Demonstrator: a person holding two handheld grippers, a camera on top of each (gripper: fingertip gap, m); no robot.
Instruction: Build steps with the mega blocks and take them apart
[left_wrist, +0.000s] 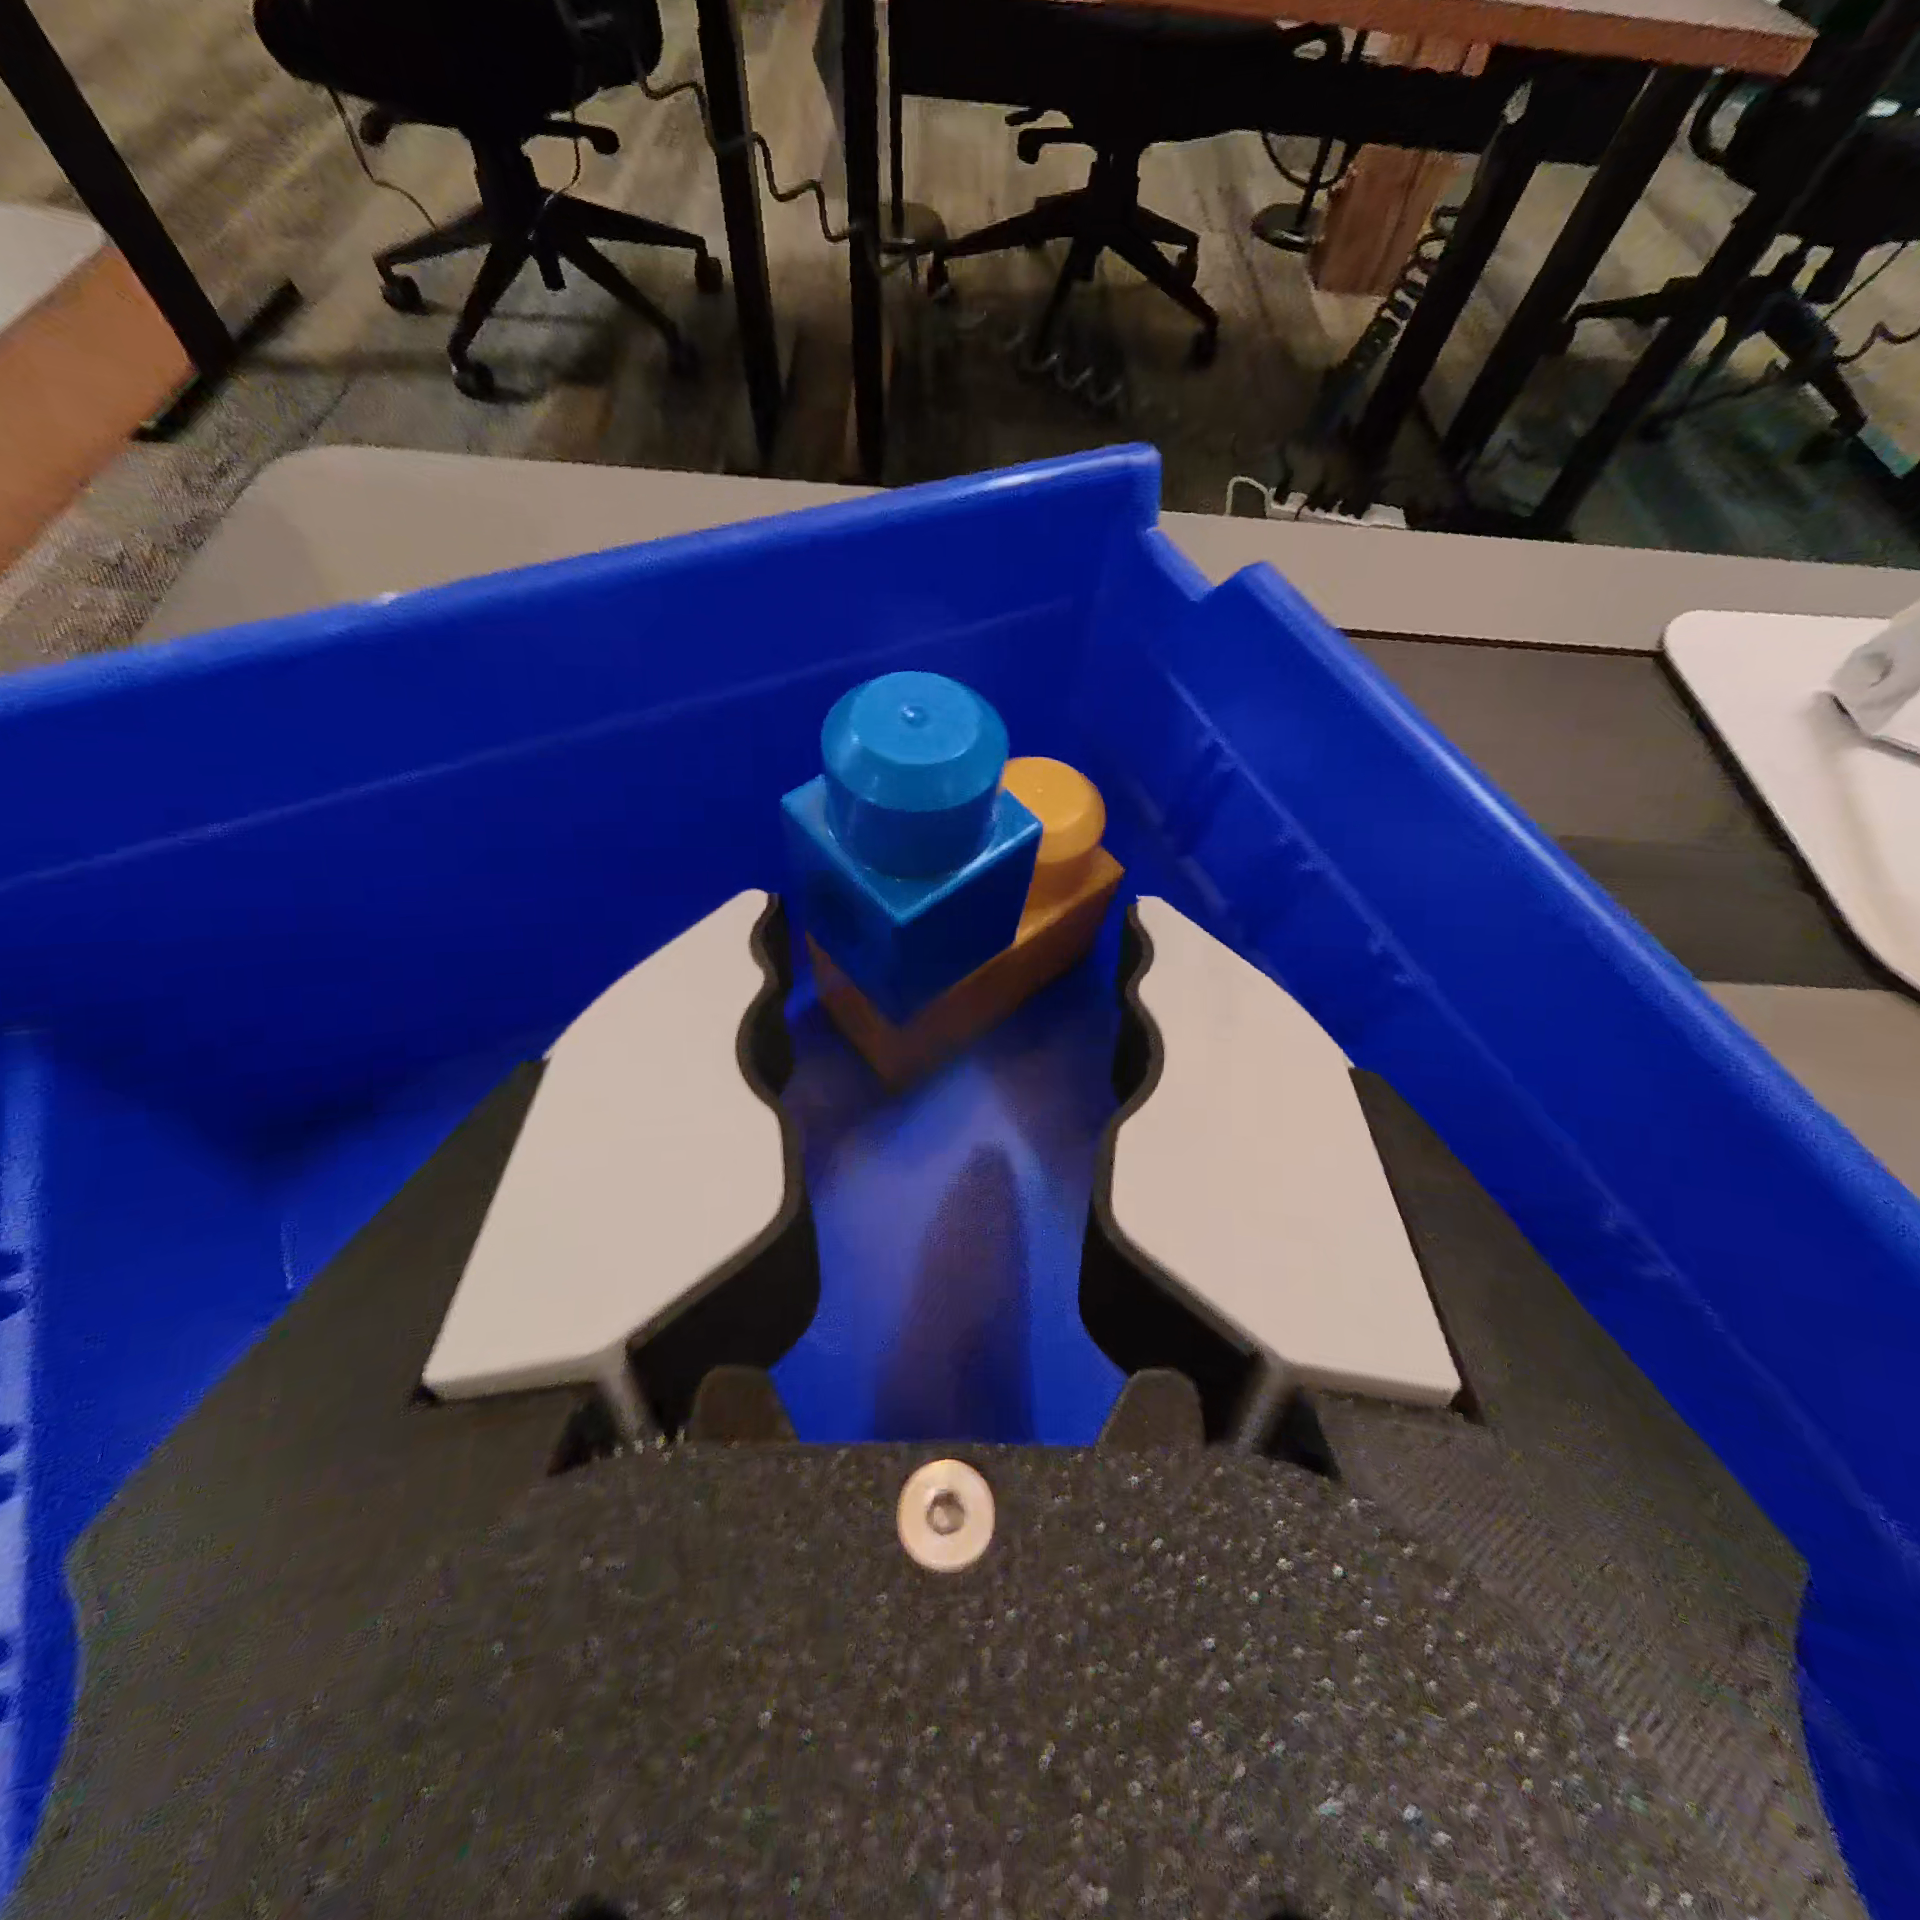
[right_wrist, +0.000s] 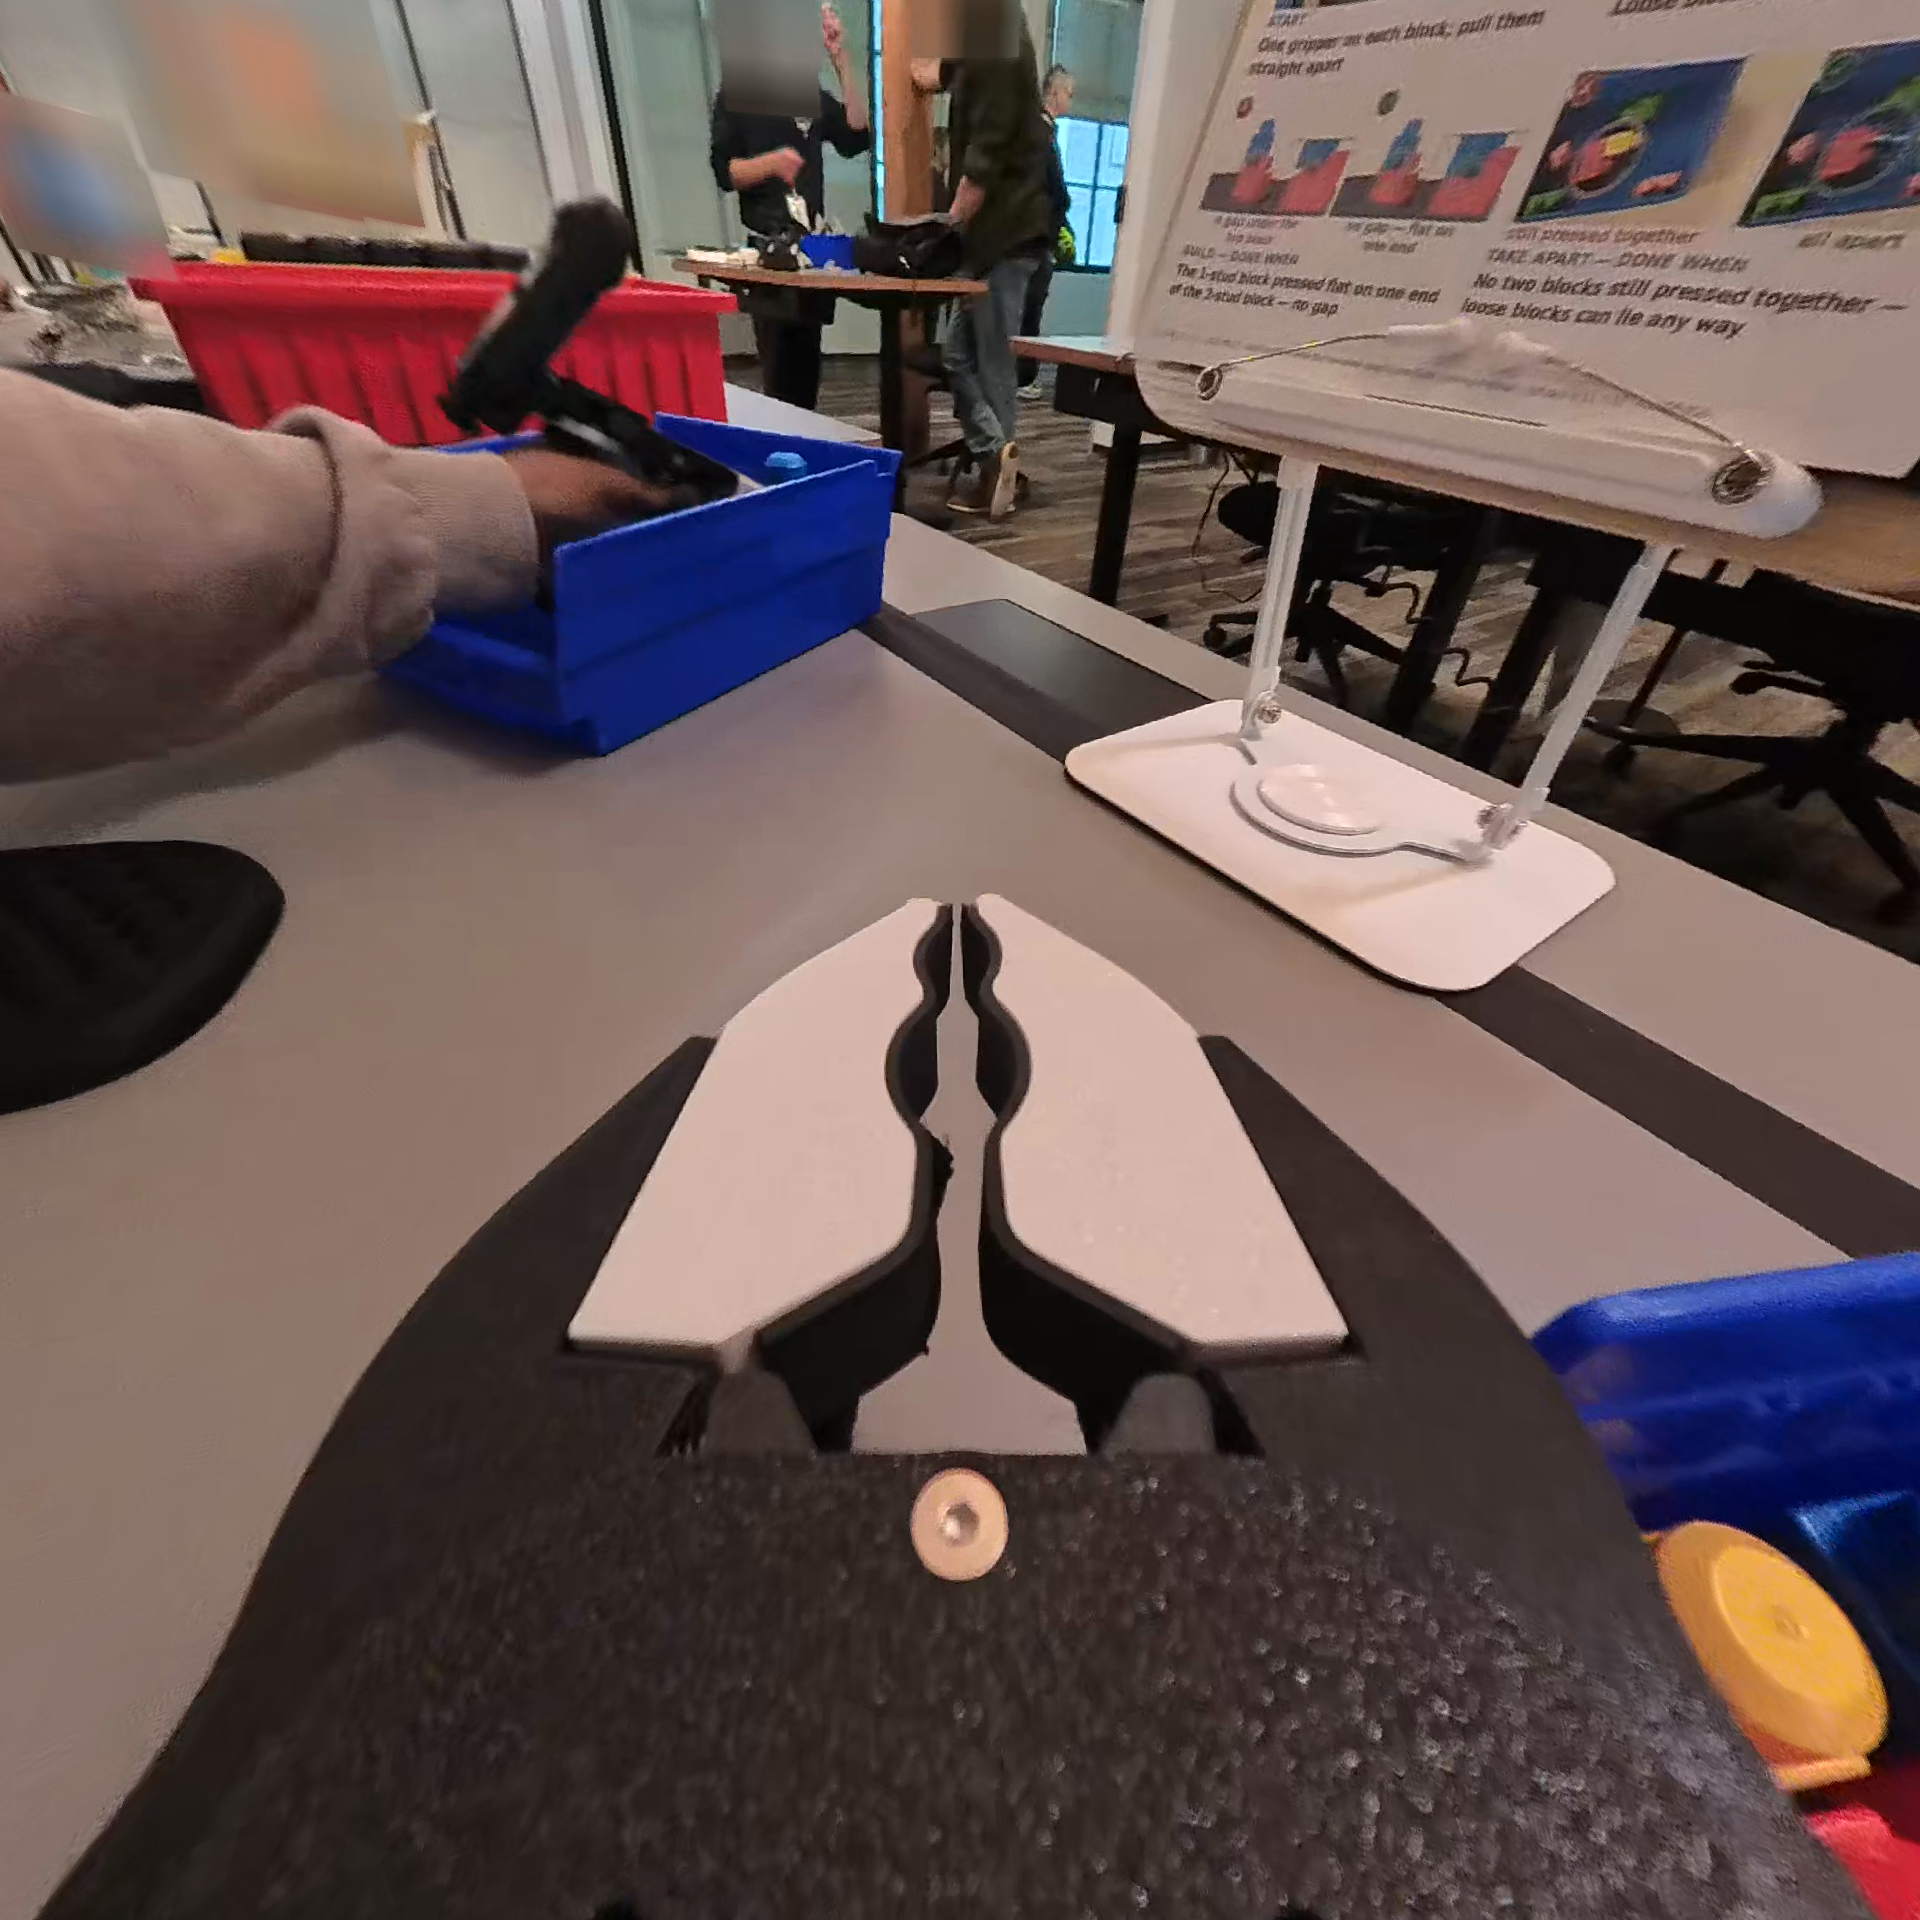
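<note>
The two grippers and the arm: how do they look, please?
Both the left gripper and the right gripper have a rough black speckled body with one silver screw, and light grey fingers with wavy black inner edges. The arm wears a beige sleeve.

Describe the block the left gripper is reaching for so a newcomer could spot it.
Look inside the blue bin on the grey table. Just past the open left gripper stands a two-block stack. The blue block is the single-stud one on top of the longer orange block.
</note>
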